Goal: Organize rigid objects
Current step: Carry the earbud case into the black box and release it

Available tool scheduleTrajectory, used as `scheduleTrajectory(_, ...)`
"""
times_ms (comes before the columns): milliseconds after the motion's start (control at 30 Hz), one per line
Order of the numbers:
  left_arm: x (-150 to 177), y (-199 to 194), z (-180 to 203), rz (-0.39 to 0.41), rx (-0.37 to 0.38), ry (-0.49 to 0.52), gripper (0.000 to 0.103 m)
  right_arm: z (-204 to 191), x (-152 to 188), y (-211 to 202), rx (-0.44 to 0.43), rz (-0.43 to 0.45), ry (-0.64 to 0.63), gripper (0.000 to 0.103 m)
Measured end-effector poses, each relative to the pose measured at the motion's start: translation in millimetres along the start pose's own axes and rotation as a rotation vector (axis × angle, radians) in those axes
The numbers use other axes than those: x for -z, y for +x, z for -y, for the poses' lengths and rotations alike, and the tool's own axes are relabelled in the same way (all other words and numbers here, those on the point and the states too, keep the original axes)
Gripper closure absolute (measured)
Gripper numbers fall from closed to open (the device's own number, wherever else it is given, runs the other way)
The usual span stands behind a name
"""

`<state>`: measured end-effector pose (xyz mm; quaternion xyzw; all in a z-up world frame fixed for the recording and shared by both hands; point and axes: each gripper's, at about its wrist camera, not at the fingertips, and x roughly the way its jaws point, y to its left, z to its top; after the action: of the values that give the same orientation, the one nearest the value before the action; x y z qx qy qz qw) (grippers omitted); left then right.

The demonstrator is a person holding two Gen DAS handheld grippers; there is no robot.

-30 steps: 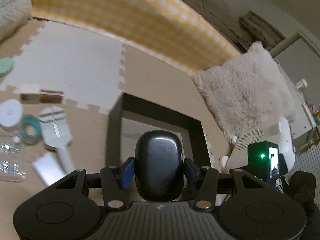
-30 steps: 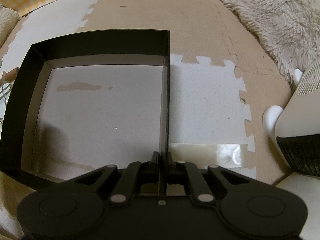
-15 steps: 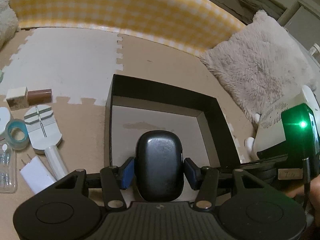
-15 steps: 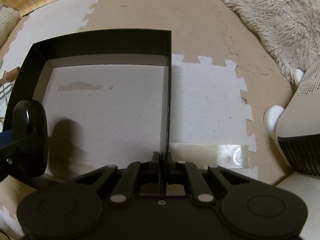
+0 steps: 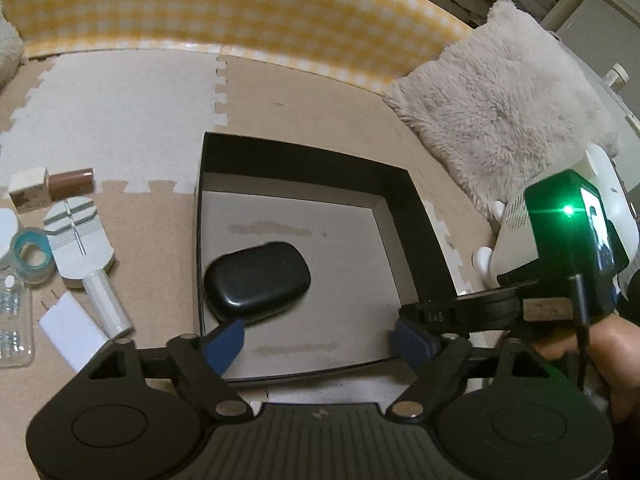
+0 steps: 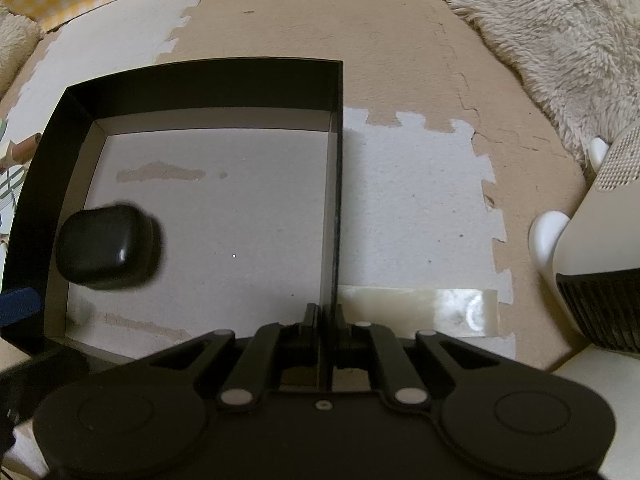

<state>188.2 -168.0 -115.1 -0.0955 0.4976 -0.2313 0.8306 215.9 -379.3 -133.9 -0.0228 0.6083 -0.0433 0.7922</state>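
Note:
A black box with a grey floor stands open on the foam mat; it also shows in the right wrist view. A glossy black oval case lies inside it near the left wall, seen in the right wrist view too. My left gripper is open and empty above the box's near edge. My right gripper is shut on the box's right wall. Left of the box lie a white plug, a white tube, a tape roll and a brown lipstick.
A grey ridged tool and a clear blister pack lie at the left. A fluffy cushion and a white heater stand at the right. A yellow checked mattress runs along the back. Tape is stuck on the mat.
My left gripper opened and let go of the black case, which now lies on the box floor. My right gripper stayed shut on the box wall.

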Motion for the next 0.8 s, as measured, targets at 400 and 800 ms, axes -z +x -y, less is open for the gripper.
scheduleTrajectory(400,-0.1,-29.2,7.7,0.038,-0.002,0.033,0.002,1.2,0.4,-0.5,-0.01,0.004,0.004,0.097)
scheduleTrajectory(800,-7.6,-67.7,5.7,0.183,-0.039,0.101,0.0,0.0,3.3,-2.4,-0.008,0.018,-0.002,0.097)
